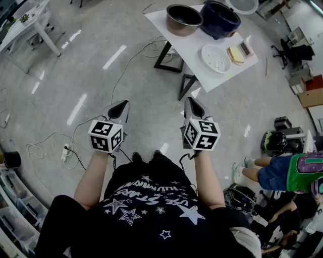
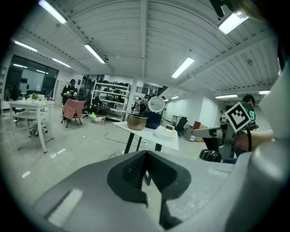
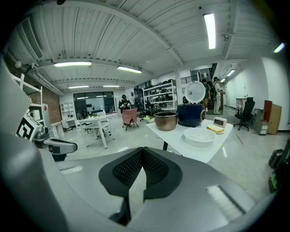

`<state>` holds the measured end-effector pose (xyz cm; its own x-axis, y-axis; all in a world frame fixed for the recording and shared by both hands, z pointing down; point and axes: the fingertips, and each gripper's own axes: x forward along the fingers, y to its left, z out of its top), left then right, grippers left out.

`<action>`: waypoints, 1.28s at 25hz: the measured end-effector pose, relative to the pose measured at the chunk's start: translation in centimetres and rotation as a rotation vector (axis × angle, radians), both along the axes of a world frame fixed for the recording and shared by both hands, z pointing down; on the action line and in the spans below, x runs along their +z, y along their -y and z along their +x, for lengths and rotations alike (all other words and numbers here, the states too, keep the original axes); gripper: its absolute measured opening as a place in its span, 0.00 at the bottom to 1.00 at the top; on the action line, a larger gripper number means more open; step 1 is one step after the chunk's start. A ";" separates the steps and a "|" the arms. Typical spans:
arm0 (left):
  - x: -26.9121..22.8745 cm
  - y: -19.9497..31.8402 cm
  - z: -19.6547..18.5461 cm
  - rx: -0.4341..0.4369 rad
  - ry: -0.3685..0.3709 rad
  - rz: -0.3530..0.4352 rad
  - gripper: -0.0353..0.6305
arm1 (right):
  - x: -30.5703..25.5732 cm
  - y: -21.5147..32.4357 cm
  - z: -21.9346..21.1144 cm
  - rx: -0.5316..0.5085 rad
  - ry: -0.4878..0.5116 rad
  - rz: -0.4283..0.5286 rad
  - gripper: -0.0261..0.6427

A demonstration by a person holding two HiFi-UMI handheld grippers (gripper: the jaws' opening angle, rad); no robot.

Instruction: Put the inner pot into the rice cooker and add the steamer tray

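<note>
Clenched on nothing, the left claw (image 1: 121, 105) and right claw (image 1: 189, 101) hang out in front of the person, well apart from the worktop (image 1: 186, 48). Over there the inner pot (image 1: 183, 19) stands just beside the rice cooker (image 1: 220, 18), with the steamer tray (image 1: 215, 58) nearer. I'd say no step has begun; next means walking up and opening a claw for the pot's rim.

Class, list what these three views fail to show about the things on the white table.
- Dark blue rice cooker: inside too dark in the head view, hidden by its own wall in both gripper views.
- Its round white lid: cut by the head view's top edge.
- Small white boxy device: face too small to read in every view.
</note>
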<state>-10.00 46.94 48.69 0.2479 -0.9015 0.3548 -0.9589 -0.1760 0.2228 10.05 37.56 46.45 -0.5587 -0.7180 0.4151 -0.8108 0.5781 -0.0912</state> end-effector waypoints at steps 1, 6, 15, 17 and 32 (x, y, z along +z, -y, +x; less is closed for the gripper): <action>-0.1 -0.2 0.2 0.003 -0.003 -0.001 0.05 | -0.1 -0.2 -0.1 -0.003 0.002 0.001 0.07; -0.6 -1.2 0.7 0.022 0.018 -0.001 0.05 | -1.0 -0.7 -0.5 -0.023 0.015 0.016 0.07; -2.0 -0.9 -0.7 -0.002 0.010 0.031 0.05 | -2.1 -0.2 -1.6 -0.037 0.010 0.023 0.07; -1.5 -1.1 -1.0 -0.001 0.003 0.025 0.05 | -2.1 0.0 -2.0 -0.031 0.015 0.027 0.07; 0.2 1.6 -4.6 -0.029 -0.022 0.017 0.52 | -0.4 3.7 -5.1 -0.041 0.116 -0.024 0.43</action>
